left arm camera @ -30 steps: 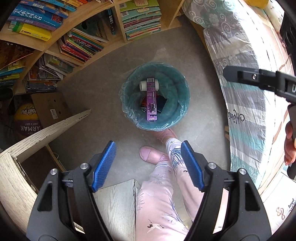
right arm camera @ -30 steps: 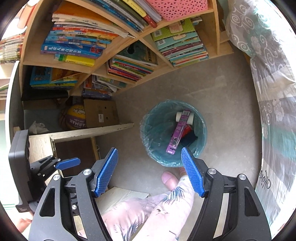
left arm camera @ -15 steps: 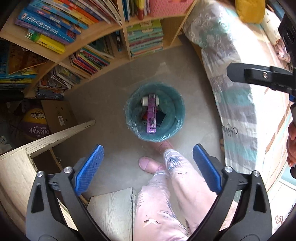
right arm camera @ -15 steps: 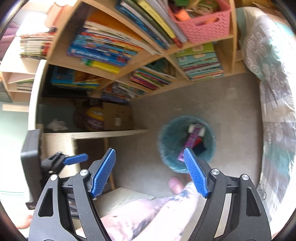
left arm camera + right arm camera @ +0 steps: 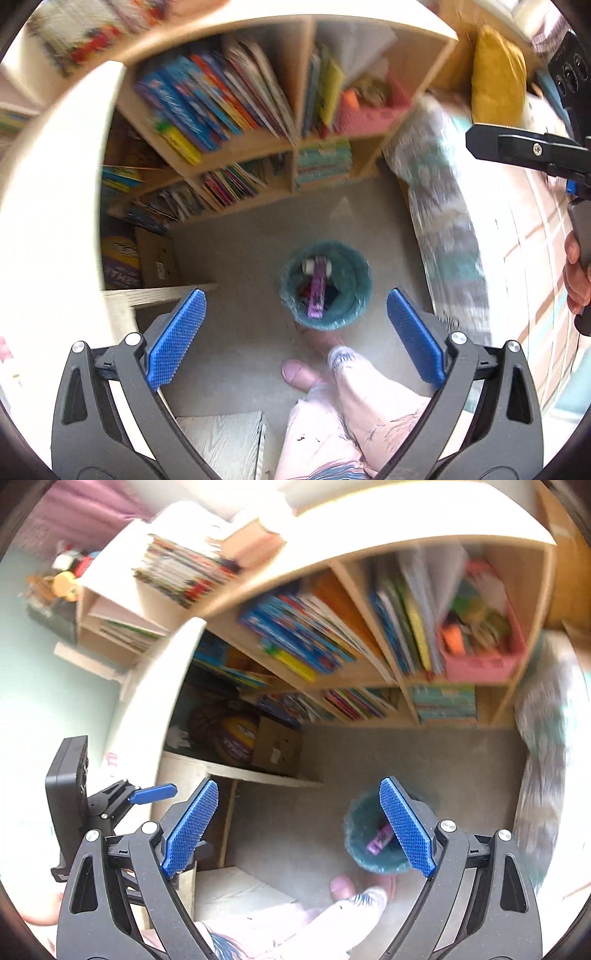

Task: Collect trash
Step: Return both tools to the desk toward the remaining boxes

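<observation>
Round teal bag-lined trash bin on grey floor, below wooden bookshelf; purple flat carton and white roll inside. Left gripper above bin, jaws spread wide, empty. Right gripper above bin, just widened, empty.

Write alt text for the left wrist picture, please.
An open, empty left gripper hangs high over a teal bin on the floor, a purple box inside. Bookshelves stand behind; a bed lies right.
</observation>
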Demonstrator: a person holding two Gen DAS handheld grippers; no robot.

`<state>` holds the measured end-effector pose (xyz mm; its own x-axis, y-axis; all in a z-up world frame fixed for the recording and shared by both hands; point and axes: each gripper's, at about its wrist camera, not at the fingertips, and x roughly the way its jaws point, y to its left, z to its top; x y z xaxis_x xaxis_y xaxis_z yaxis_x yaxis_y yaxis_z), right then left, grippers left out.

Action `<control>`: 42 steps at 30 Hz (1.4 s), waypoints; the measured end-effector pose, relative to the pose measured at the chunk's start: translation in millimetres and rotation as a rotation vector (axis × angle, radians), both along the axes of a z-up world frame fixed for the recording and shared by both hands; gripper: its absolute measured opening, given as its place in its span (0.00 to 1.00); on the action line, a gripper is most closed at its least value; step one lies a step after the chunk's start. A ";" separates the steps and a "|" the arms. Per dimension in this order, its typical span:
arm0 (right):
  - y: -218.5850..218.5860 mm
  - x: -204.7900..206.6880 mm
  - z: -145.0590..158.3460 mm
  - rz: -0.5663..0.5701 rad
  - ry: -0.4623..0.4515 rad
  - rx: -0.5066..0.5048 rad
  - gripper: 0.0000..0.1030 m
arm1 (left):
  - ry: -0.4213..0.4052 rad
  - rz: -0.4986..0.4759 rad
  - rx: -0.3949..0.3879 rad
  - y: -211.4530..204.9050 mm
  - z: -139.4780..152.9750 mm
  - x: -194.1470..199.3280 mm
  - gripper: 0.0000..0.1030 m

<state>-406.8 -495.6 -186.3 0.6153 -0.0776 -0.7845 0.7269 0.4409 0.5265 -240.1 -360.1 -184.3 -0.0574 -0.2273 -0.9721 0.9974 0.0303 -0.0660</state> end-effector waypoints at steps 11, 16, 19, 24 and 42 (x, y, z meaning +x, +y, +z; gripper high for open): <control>24.9 102.4 53.1 0.242 -0.058 -0.095 0.87 | -0.049 0.339 -0.149 66.6 78.5 92.1 0.93; 49.6 159.7 69.0 0.370 -0.089 -0.110 0.87 | -0.059 0.508 -0.222 110.2 106.2 131.2 0.93; 69.1 193.9 77.3 0.462 -0.101 -0.120 0.87 | -0.084 0.589 -0.244 136.8 114.9 148.6 0.93; 101.9 240.0 84.1 0.603 -0.109 -0.120 0.87 | -0.115 0.724 -0.261 183.7 121.2 174.5 0.93; 191.9 333.8 103.1 0.914 -0.134 -0.132 0.87 | -0.192 1.070 -0.271 322.8 133.6 217.7 0.93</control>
